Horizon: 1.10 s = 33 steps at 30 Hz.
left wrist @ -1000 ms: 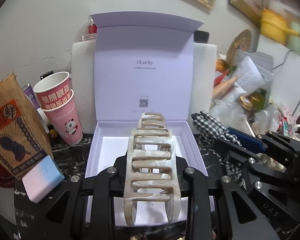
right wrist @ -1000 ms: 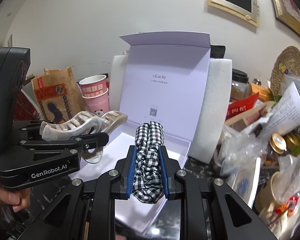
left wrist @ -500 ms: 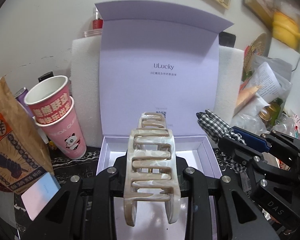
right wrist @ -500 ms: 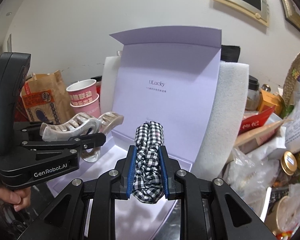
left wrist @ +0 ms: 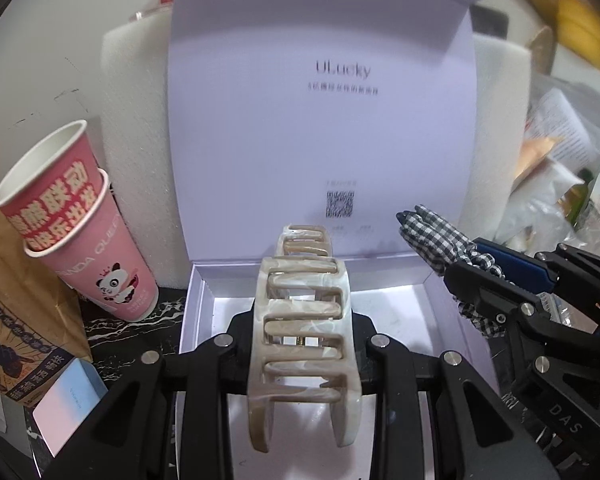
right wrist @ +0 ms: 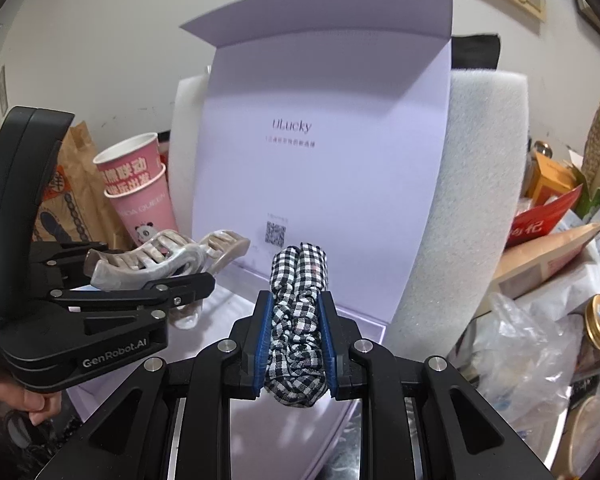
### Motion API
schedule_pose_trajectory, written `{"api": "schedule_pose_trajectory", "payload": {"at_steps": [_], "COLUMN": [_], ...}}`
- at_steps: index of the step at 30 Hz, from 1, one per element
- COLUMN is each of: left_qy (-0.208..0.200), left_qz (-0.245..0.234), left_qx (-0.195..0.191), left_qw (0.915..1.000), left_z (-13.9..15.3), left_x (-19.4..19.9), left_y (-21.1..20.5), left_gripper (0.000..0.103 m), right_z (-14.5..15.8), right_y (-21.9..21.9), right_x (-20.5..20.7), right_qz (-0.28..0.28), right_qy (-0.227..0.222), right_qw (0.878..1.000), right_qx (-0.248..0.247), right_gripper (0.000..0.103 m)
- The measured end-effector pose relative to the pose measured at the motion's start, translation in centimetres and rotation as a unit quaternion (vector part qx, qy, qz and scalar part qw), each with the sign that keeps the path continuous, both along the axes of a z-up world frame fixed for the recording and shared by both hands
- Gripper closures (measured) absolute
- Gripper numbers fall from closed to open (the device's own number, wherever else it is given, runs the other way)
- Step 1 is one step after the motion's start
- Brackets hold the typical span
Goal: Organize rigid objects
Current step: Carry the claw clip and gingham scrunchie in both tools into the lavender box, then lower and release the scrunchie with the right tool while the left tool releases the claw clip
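My left gripper (left wrist: 300,356) is shut on a beige marbled hair claw clip (left wrist: 300,320) and holds it over the open lilac gift box (left wrist: 196,304). The clip also shows in the right wrist view (right wrist: 160,256), with the left gripper (right wrist: 188,284) below it. My right gripper (right wrist: 296,344) is shut on a black-and-white checked scrunchie (right wrist: 298,308) over the box's right side (right wrist: 364,320). In the left wrist view the scrunchie (left wrist: 440,236) and right gripper (left wrist: 500,280) are at the right. The box lid (left wrist: 320,120) stands upright behind.
Two stacked pink paper cups (left wrist: 72,224) and a brown paper bag (left wrist: 16,312) stand left of the box. White foam blocks (right wrist: 472,200) flank the lid. Cluttered packets, jars and plastic bags (right wrist: 560,280) lie to the right. A small pale card box (left wrist: 68,404) lies front left.
Both grippers have moved forward toward the box, so the lid and box look larger. Each keeps its hold on its item.
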<state>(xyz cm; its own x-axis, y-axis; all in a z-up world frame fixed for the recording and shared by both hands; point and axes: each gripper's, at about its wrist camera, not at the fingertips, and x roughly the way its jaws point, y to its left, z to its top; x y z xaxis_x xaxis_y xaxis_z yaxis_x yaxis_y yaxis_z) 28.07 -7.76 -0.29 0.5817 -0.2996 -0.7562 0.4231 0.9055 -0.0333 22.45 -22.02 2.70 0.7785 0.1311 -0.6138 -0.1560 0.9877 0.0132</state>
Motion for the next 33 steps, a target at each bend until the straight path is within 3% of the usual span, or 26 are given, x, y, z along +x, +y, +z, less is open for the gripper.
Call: {"api": "schedule_pose_trajectory", "payload": {"at_steps": [16,33], "left_qy": [0.034,0.083], "left_qz": [-0.003,0.014], "left_qx": [0.04,0.072], "left_qw": [0.9986,0.9939], "left_z": [-3.8,-4.7], "left_x": [1.1,4.4], "left_y": [-0.3,-1.9], "left_gripper": [0.073,0.073], "right_z": [-3.0,-5.8], "right_y": [1.2,2.2], "right_x": [2.3,3.4], "right_qz": [-0.002,-0.009], "right_qy": [0.056,0.109], "right_qw": [0.998,0.993], "right_qx": [-0.012,-0.045], "right_gripper": [0.081,0.08]}}
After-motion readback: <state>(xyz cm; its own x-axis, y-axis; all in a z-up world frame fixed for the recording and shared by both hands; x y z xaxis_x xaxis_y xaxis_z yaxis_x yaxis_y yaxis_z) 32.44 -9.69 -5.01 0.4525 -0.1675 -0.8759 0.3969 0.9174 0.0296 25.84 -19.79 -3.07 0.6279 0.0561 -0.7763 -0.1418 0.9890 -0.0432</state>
